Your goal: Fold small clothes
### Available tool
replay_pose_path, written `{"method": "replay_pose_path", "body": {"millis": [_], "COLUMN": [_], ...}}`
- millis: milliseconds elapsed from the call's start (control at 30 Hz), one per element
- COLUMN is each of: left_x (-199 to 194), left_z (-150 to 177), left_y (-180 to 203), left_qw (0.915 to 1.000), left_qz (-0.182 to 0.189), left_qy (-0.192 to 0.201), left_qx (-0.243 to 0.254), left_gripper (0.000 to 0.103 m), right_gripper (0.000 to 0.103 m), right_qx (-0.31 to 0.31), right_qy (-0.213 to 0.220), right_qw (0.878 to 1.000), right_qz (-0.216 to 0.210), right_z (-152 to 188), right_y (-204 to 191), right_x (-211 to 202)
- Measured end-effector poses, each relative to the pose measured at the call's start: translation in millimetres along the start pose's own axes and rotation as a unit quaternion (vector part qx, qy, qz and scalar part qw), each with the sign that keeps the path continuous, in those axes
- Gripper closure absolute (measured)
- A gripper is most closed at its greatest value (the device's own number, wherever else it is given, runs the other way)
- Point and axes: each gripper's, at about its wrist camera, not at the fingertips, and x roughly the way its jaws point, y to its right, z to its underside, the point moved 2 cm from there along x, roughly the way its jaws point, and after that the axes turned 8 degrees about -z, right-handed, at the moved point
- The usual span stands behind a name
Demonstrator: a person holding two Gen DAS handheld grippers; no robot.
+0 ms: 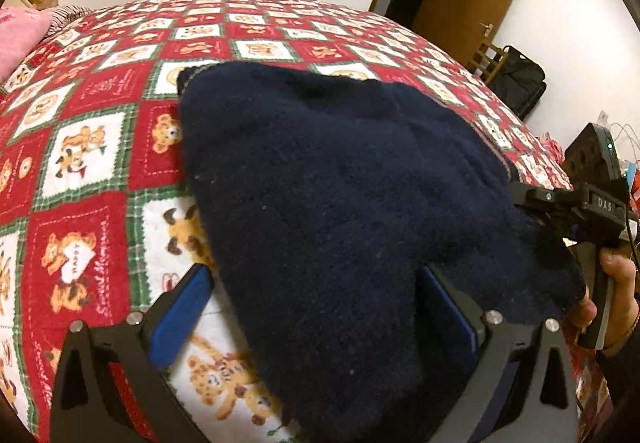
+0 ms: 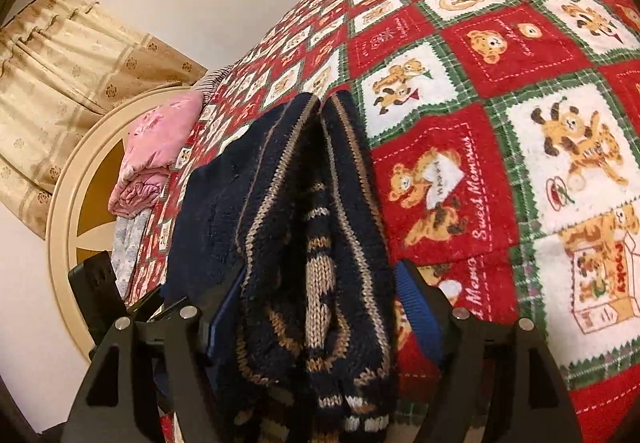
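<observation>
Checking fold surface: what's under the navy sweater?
The navy sweater lies on the red teddy-bear bedspread, which shows all around it. Whatever sits directly beneath the knit is covered, so nothing else can be confirmed there.

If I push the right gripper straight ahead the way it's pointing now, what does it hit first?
Most likely the navy knitted garment itself: folded layers already sit between the right gripper fingers and bunch ahead of them. Beyond that lies the teddy-bear bedspread. Depth is unclear, so treat this as probable.
</observation>
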Motion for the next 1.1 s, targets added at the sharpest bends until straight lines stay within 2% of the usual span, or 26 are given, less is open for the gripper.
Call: {"method": "replay_pose_path", "body": {"millis": [200,300,433,467,500,633,700,900,1100], "left_x": [11.4,12.6,11.9,10.6,9.1,-7.1,-20.6,-73.0,-153.2], "left_z": [-6.4,-7.6,-7.7,-7.5,-7.3,-5.7,-7.1,-4.3,9.4], "left_y": [-5.1,-2.2,0.8,1.2,1.6,7.1,8.7,0.5,-39.9], "left_qw": [0.9985,0.9983,0.9983,0.9982,0.9981,0.9987,0.9990,0.9982,0.9978], "left_qz": [0.051,0.055,0.056,0.058,0.060,0.048,0.037,0.042,0.008], "left_qy": [-0.017,-0.019,-0.016,-0.016,-0.015,0.003,0.014,0.042,0.066], "left_qx": [-0.011,-0.006,-0.003,-0.002,-0.002,0.016,0.022,-0.002,-0.010], "left_gripper": [0.000,0.000,0.001,0.006,0.012,0.049,0.056,0.059,0.059], "right_gripper": [0.031,0.041,0.046,0.055,0.058,0.064,0.067,0.068,0.068], "right_qx": [-0.005,-0.011,-0.012,-0.013,-0.009,-0.033,-0.054,-0.081,-0.112], "right_qy": [-0.006,-0.014,-0.015,-0.015,-0.019,-0.017,-0.011,0.008,-0.014], "right_qw": [1.000,1.000,1.000,1.000,1.000,0.999,0.998,0.997,0.993], "right_qz": [-0.003,-0.002,0.001,-0.002,-0.012,0.010,0.029,0.015,-0.023], "right_z": [-4.9,-10.2,-11.5,-11.8,-11.9,-6.4,-4.1,4.3,24.4], "right_y": [-5.6,-9.6,-10.0,-11.4,-13.2,-31.0,-43.6,-88.9,-154.2], "right_x": [12.5,20.7,27.8,29.8,33.9,35.8,31.1,9.2,15.2]}}
